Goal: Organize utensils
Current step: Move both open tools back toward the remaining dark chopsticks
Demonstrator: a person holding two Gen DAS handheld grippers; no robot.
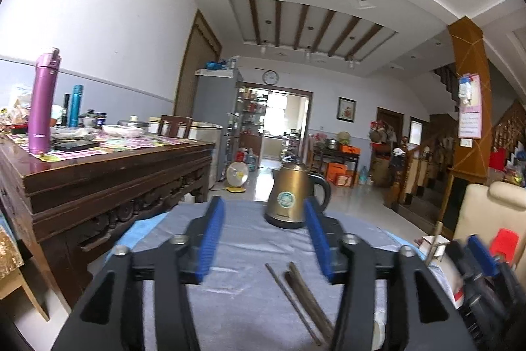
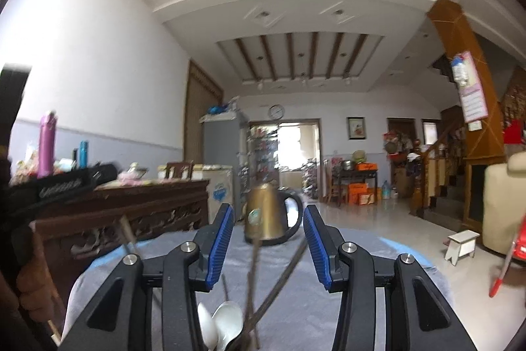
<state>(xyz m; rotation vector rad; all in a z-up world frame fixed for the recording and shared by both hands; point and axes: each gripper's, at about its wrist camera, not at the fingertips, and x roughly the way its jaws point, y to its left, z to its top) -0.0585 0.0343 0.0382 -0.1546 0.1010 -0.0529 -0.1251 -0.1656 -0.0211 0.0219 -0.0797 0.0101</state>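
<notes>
Left gripper point(image 1: 263, 236), right gripper point(image 2: 268, 240): ribbed blue pads parted, gripping nothing. Thin dark chopsticks point(image 1: 300, 301), glossy white spoons point(image 2: 220, 328) on grey cloth point(image 1: 250, 245).

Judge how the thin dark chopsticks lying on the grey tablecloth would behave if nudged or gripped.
The thin dark chopsticks look straight and rigid, so probably stiff. They are slender, so likely light. The grey tablecloth may stop them sliding far, but narrow sticks could slip from wide pads.

Left gripper point(image 1: 264, 239): I see blue ribbed pads on black.
Right gripper point(image 2: 269, 244): same blue on black.
Chopsticks point(image 1: 300, 301): dark brown.
Spoons point(image 2: 220, 326): white.
Kettle point(image 1: 289, 196): I read gold-brown, black handle.
Table cover point(image 1: 243, 252): grey.
Flask point(image 1: 41, 107): purple.
</notes>
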